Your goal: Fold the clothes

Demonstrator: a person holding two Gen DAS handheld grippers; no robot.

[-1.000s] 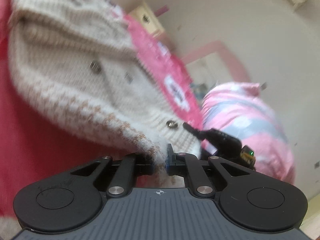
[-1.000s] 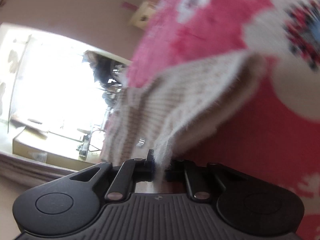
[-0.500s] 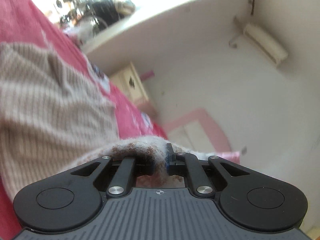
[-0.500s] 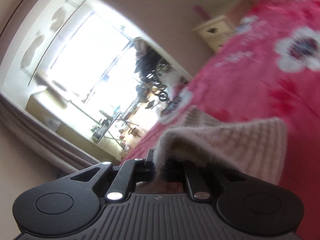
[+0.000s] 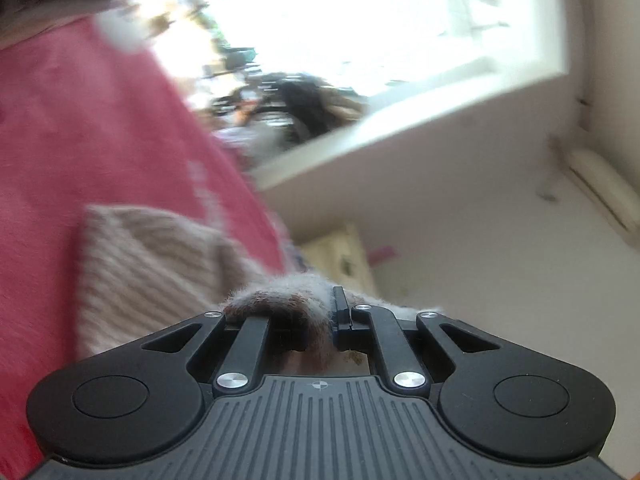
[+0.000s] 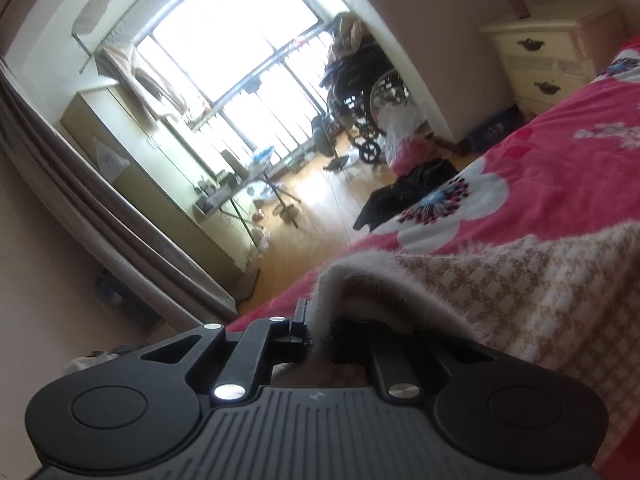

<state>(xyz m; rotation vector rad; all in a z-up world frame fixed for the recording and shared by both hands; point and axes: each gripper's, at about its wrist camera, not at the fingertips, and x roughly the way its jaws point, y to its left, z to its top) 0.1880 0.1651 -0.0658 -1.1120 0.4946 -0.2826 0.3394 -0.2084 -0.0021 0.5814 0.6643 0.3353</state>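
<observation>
A fuzzy cream and tan knit cardigan (image 5: 152,264) lies over the red flowered bedspread (image 5: 80,140). My left gripper (image 5: 320,312) is shut on its fluffy hem, which bunches over the left finger. In the right wrist view the same cardigan (image 6: 520,280) drapes from the right, showing a houndstooth band. My right gripper (image 6: 320,326) is shut on a fold of its edge, and the fabric hides the right finger. The bedspread (image 6: 560,184) stretches away behind it.
A cream nightstand (image 6: 548,60) stands by the wall beside the bed. A wheelchair (image 6: 360,92) sits in front of the bright window (image 6: 224,60). Dark clothes (image 6: 404,192) lie on the wooden floor at the bed's edge. An air conditioner (image 5: 604,188) hangs on the wall.
Both grippers have swung across the bed with the cardigan still gripped, and both views have rolled. The spread-out cardigan front and its buttons have left the views, and the window and room now show.
</observation>
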